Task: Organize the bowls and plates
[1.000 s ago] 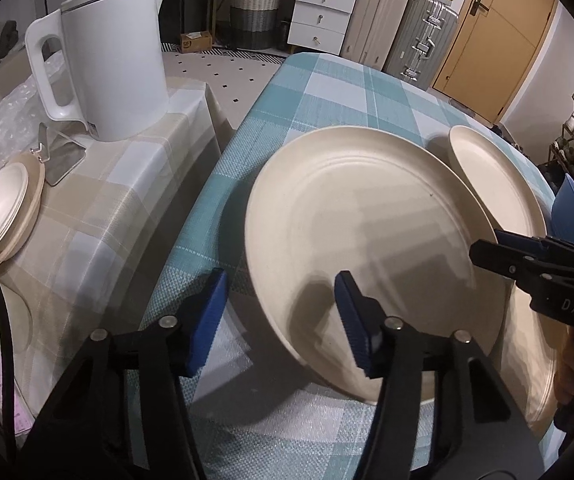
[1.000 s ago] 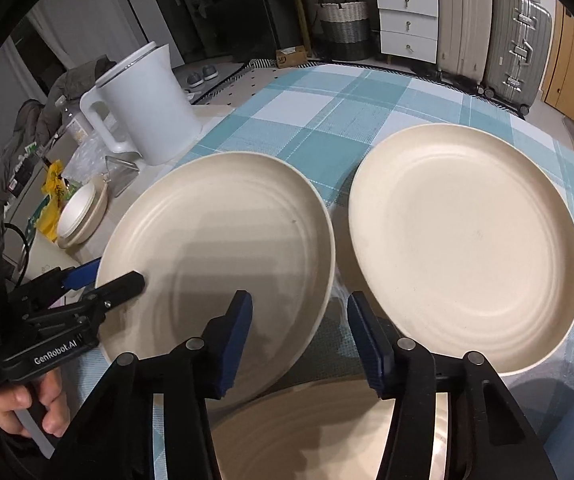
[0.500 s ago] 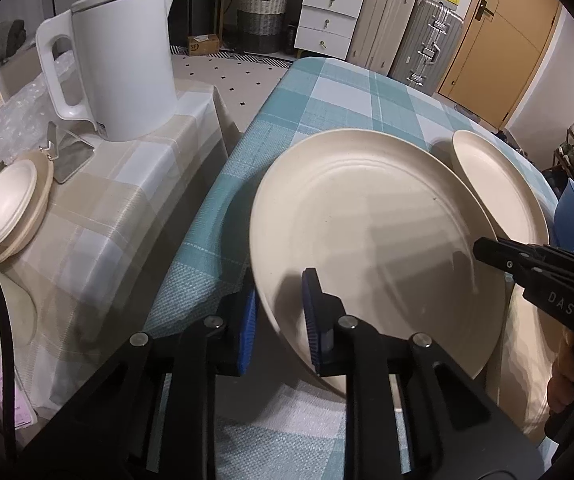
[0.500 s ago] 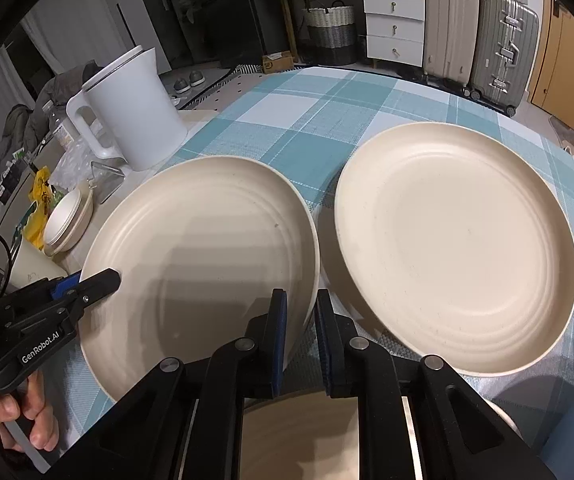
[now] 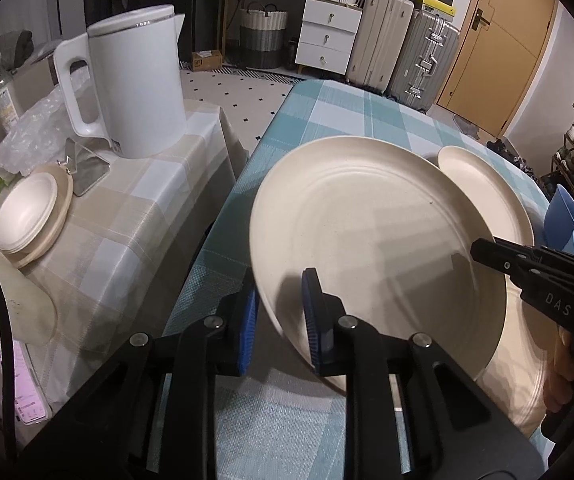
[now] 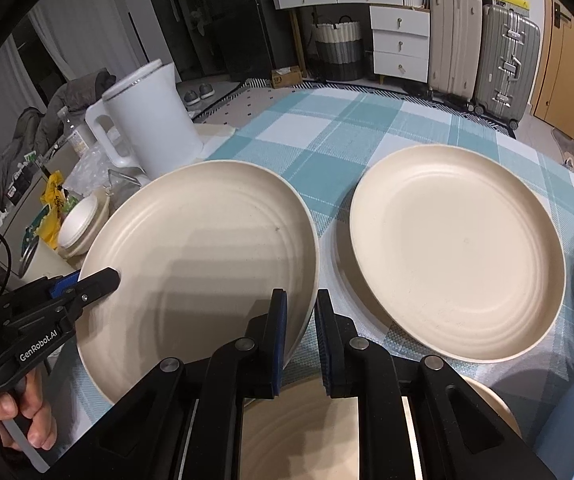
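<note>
A large cream plate (image 5: 379, 248) lies on the teal checked tablecloth (image 5: 339, 112), and both grippers hold it. My left gripper (image 5: 281, 320) is shut on its near left rim, which sits slightly raised over the table's edge. My right gripper (image 6: 301, 336) is shut on the same plate (image 6: 207, 260) at its right rim. Each wrist view shows the other gripper clamped across the plate: the right gripper (image 5: 487, 250) and the left gripper (image 6: 105, 278). A second cream plate (image 6: 455, 252) lies flat to the right. A third plate (image 6: 299, 432) is partly hidden under my right gripper.
A beige-checked side table (image 5: 127, 216) on the left carries a white kettle (image 5: 135, 80) and a stack of small cream bowls (image 5: 27, 216). Blue bowls (image 5: 567, 216) stand at the table's right edge. Suitcases and a white drawer unit line the far wall.
Both grippers went from open to shut, each closing on the left plate's rim. The left gripper then rose a little, tipping up the plate's left side.
</note>
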Demonstrator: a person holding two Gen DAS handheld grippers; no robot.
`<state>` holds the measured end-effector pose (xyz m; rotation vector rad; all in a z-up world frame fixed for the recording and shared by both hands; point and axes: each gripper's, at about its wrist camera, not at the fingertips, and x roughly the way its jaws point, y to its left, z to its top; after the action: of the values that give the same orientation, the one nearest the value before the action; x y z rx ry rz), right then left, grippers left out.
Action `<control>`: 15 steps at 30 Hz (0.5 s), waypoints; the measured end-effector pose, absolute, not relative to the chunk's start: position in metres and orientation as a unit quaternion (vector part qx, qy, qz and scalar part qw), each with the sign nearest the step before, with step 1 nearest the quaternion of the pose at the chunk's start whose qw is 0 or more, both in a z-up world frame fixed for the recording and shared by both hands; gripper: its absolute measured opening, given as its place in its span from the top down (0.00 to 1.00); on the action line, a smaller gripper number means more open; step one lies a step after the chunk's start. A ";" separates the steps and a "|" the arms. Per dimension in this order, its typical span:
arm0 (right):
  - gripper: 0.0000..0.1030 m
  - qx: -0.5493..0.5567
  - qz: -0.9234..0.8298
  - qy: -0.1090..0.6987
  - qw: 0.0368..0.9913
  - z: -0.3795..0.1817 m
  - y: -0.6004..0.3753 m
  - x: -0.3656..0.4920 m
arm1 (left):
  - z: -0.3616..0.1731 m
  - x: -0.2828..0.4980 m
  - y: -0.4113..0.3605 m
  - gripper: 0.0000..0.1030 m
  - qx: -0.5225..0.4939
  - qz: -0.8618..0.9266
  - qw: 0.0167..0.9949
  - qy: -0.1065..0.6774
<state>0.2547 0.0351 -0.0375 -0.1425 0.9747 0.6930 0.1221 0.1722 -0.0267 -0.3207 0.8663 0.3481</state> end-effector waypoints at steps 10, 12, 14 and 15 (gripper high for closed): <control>0.86 -0.064 0.318 0.440 0.838 -0.016 0.013 0.230 | -0.003 0.107 0.148 0.82 -0.141 0.147 0.892 0.404; 0.86 -0.061 0.314 0.437 0.841 -0.012 0.005 0.225 | 0.001 0.104 0.140 0.82 -0.137 0.143 0.894 0.402; 0.86 -0.058 0.311 0.435 0.843 -0.009 -0.003 0.221 | 0.004 0.102 0.131 0.82 -0.132 0.138 0.896 0.401; 0.86 -0.057 0.308 0.435 0.844 -0.007 -0.007 0.219 | 0.005 0.102 0.126 0.82 -0.130 0.135 0.897 0.400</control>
<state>0.2187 -0.0070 -0.0075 -0.1201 0.9181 0.6505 0.1019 0.1263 0.0055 -0.2691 0.8290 0.2806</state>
